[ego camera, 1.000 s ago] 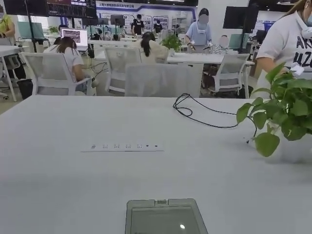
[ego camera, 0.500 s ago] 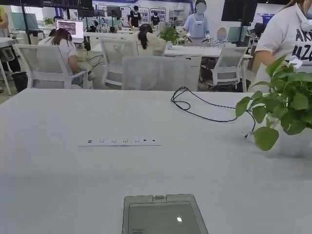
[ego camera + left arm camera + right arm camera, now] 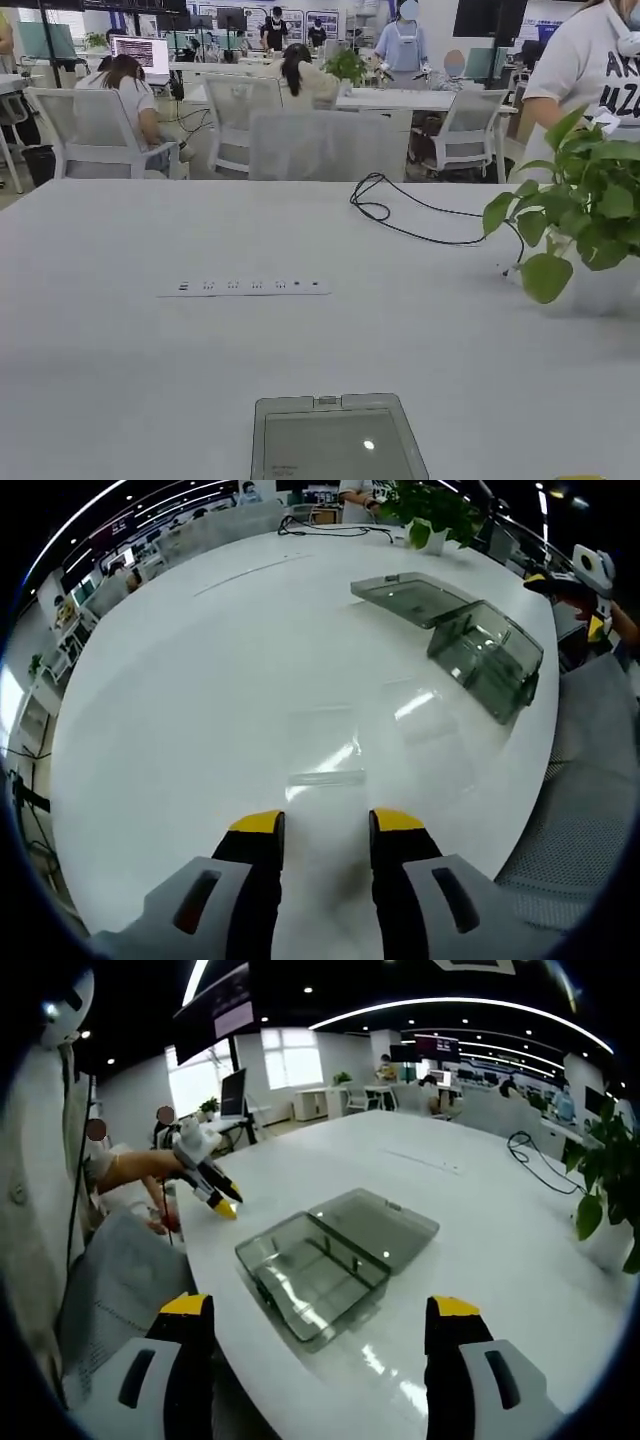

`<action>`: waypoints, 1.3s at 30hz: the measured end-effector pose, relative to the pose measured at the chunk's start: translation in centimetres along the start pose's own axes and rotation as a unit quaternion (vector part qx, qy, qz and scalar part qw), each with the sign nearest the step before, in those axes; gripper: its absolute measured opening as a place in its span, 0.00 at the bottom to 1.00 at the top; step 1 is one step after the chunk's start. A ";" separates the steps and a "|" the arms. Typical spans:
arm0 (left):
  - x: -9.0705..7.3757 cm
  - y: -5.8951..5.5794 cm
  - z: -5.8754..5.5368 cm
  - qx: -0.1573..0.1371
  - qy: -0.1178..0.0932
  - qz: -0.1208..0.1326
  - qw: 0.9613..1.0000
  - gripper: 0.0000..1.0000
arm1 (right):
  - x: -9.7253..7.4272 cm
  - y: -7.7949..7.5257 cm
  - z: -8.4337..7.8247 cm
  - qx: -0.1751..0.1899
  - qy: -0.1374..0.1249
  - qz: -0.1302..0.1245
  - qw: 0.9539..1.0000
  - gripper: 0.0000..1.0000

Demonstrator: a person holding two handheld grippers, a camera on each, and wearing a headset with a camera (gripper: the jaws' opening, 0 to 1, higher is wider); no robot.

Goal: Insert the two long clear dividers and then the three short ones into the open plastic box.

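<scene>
The open clear grey plastic box lies near the table's front edge, its lid folded flat behind it. The lid also shows at the bottom of the head view. In the left gripper view the box sits to the right. Several clear dividers lie flat on the white table, just ahead of my left gripper, which is open and empty. They are faint against the table. My right gripper hangs wide open above and in front of the box, holding nothing.
A potted green plant stands at the right of the table, with a black cable looping beside it. A flush power strip sits mid-table. White chairs and people at desks lie beyond the far edge.
Only the head camera has tipped slightly, sliding the scene up a little. The box lid, plant and cable have not moved on the table.
</scene>
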State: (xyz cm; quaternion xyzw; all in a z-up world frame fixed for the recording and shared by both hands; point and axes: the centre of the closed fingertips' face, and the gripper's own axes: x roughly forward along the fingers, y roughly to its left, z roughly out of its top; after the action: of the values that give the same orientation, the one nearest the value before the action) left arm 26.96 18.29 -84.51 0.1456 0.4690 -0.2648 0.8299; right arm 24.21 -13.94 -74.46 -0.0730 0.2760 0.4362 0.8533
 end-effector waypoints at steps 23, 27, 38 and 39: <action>0.0 0.0 -0.1 0.026 0.067 -0.001 0.997 0.31 | 0.3 0.0 -0.3 0.018 0.013 -0.003 1.000 0.87; 0.0 0.1 -0.2 0.023 0.065 0.000 0.998 0.31 | 0.3 -0.3 -0.2 0.029 0.011 -0.010 0.999 0.86; -0.3 -0.5 0.0 0.012 0.044 -0.003 0.999 0.30 | 0.6 -0.5 -0.4 0.049 0.009 -0.019 0.999 0.82; -0.3 -0.5 0.0 0.014 0.045 0.001 0.999 0.30 | 0.6 -0.5 -0.4 0.050 0.008 -0.018 0.999 0.81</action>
State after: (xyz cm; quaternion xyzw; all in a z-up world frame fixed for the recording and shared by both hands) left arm 26.55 18.00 -84.21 0.1697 0.5017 -0.2639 0.8062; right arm 24.72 -13.89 -75.16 -0.0391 0.3029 0.4055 0.8615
